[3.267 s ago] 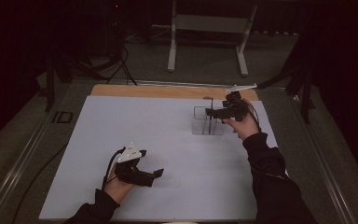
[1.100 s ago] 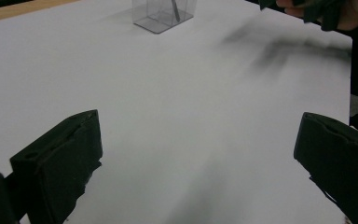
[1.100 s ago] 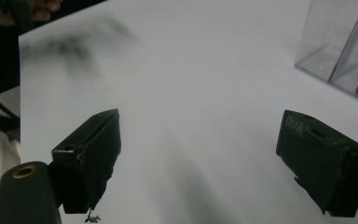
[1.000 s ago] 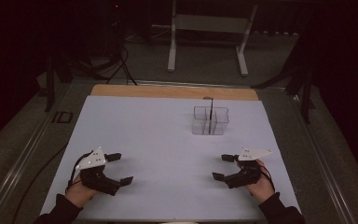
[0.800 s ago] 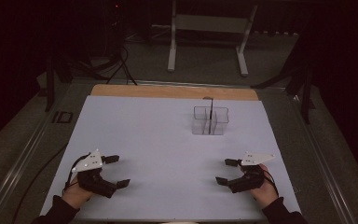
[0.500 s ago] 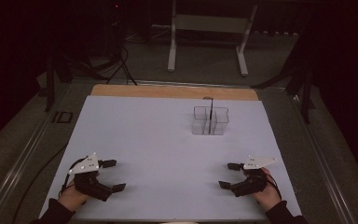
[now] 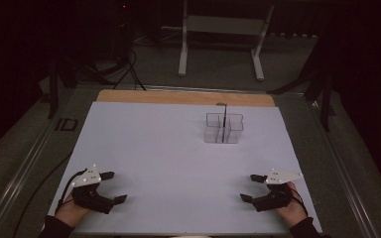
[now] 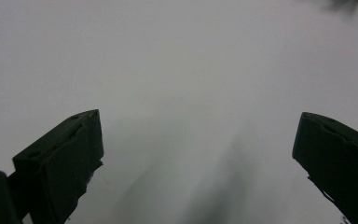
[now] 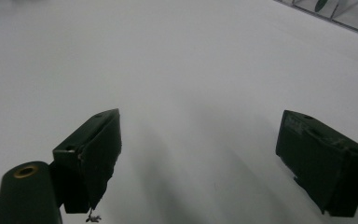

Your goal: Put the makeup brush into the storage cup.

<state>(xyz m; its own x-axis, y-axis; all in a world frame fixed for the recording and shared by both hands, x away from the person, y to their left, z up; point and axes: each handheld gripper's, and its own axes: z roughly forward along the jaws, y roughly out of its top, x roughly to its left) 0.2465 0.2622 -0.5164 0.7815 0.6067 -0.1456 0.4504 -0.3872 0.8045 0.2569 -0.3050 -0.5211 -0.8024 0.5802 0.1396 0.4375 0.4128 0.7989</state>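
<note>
With both sets of jaws released and empty, left gripper (image 7: 110, 187) and right gripper (image 7: 252, 188) rest on the tabletop (image 7: 178, 148); the clear box (image 7: 223, 128), well ahead of the right jaws, seems finished with, so nothing more looks needed.

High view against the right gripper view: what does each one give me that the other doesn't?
The high view takes in the whole white sheet, both grippers parked at its near edge, left gripper and right gripper, and the clear divided box with a dark upright stick in it. The right gripper view gives a close look along that gripper's black jaws, spread wide with nothing between them, low over the sheet. Both show the white sheet, the open right gripper and the clear box, which sits at the top right corner of the right gripper view.
</note>
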